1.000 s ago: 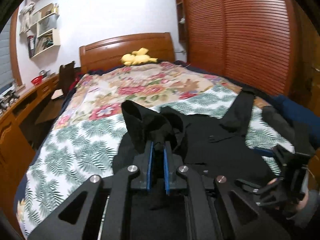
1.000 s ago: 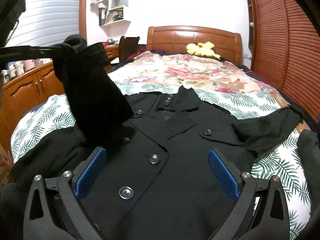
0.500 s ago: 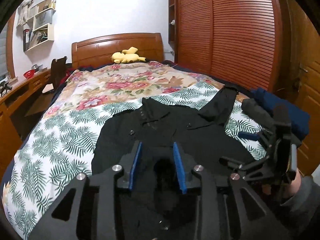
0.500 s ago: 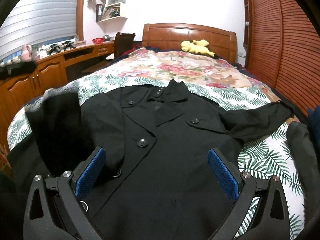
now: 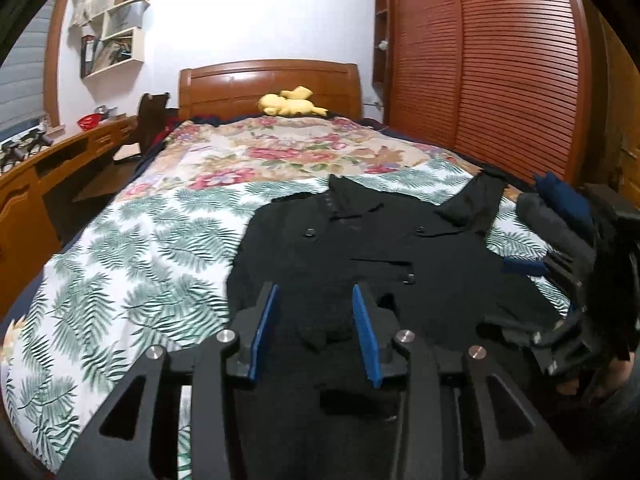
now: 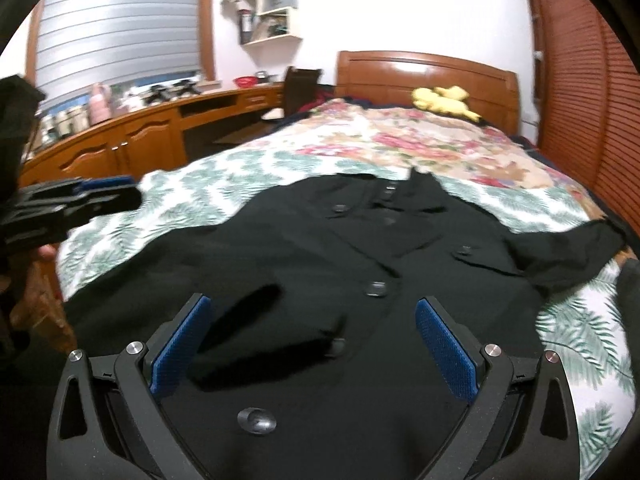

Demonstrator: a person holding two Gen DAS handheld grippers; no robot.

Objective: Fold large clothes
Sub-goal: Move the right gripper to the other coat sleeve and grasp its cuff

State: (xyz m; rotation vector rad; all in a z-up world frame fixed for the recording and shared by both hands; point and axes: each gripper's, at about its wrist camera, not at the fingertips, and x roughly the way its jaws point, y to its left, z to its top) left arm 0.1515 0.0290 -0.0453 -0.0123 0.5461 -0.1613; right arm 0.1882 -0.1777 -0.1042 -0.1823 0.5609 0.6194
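Left claw [image 5: 314, 326] hangs partly open and empty above the black coat [image 5: 360, 248]; right claw [image 6: 314, 346] gapes wide, empty, over its front. One coat lies flat on the bed [image 5: 132, 264], one sleeve [image 6: 568, 254] still outstretched. Next, I'd pinch that cuff and carry it across the coat's buttons.

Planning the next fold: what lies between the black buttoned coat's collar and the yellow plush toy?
Only bare floral quilt, seen in both wrist views.
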